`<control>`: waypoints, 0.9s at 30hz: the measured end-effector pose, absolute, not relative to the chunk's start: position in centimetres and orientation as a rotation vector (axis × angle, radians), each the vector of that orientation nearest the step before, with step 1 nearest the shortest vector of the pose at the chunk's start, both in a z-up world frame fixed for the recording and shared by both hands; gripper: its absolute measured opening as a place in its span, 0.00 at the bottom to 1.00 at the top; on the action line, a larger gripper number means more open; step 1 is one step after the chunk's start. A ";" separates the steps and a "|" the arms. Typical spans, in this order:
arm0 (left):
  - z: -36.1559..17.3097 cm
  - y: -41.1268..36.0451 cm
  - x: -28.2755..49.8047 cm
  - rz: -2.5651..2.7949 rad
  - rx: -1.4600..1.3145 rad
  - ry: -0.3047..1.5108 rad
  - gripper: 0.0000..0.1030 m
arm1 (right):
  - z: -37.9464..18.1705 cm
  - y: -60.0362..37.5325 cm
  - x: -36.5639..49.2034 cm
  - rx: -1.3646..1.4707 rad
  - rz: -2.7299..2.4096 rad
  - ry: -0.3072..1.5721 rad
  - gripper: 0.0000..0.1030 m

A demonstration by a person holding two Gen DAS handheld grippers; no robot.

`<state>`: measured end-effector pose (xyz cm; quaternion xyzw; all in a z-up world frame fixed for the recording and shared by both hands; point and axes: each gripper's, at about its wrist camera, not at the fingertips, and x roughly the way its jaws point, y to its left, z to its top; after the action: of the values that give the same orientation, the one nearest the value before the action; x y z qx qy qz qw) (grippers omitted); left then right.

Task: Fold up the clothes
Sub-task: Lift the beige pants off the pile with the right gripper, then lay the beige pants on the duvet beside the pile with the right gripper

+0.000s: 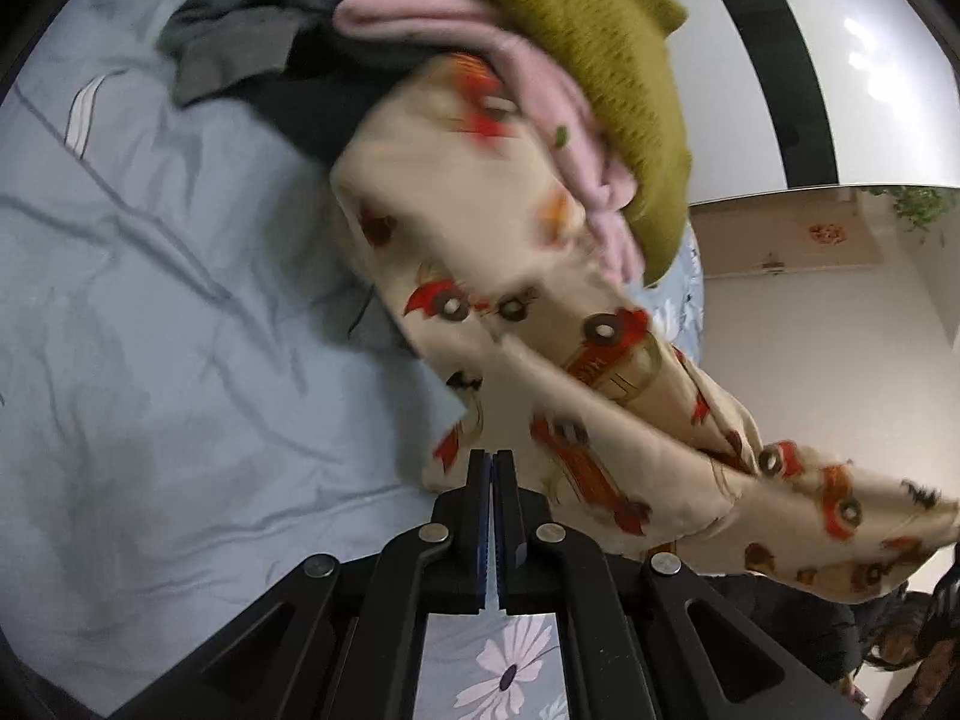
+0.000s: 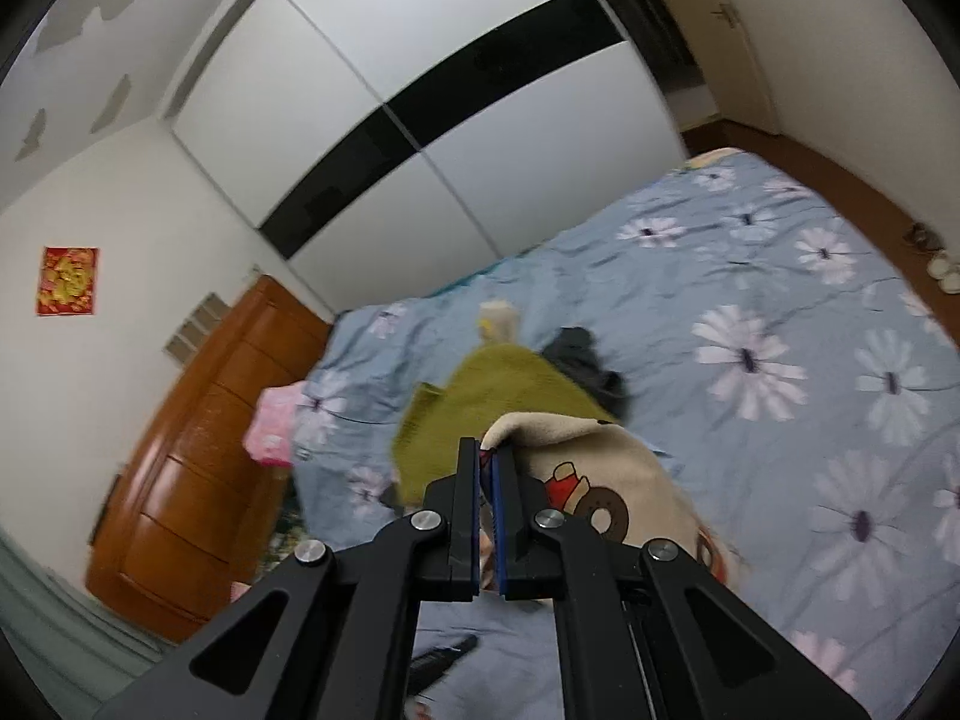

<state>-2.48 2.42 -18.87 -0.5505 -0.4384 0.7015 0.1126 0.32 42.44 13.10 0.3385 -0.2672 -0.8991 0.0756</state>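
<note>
**A:** Grip first: where is each claw on the car-print garment (image 1: 540, 324)?

**B:** The right gripper (image 2: 487, 450) has its jaws pressed together on a fold of the cream fabric, lifted clear of the flowered bedspread (image 2: 780, 324). The left gripper (image 1: 493, 457) is shut too, jaws together right at the garment's near edge; I can't tell whether any cloth is caught between them.

**A:** And the garment's long axis?

**B:** In the left wrist view it runs from the far pile, under the olive knit (image 1: 600, 54) and pink piece (image 1: 420, 18), down to the near right.

**A:** So it is still pinned at the far end?

**B:** Likely. I judge the pull should go along that line, toward the near side, to free it before spreading it flat.
</note>
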 end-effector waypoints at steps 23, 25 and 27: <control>-15.9 -10.0 -0.6 2.379 -1.684 -0.855 0.03 | -3.0 37.6 -8.6 1.429 -2.598 -0.700 0.03; -15.4 -11.2 -0.7 2.406 -1.668 -0.903 0.03 | -4.4 33.3 -9.9 1.416 -2.512 -0.649 0.03; -14.7 -12.6 -0.8 2.443 -1.645 -0.941 0.03 | -6.1 28.6 -10.8 1.428 -2.421 -0.584 0.03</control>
<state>-0.81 -12.64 -14.67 -0.5319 -0.3042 0.7899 0.0248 -10.83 28.60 -6.09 0.4930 -0.2015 -0.8355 0.1351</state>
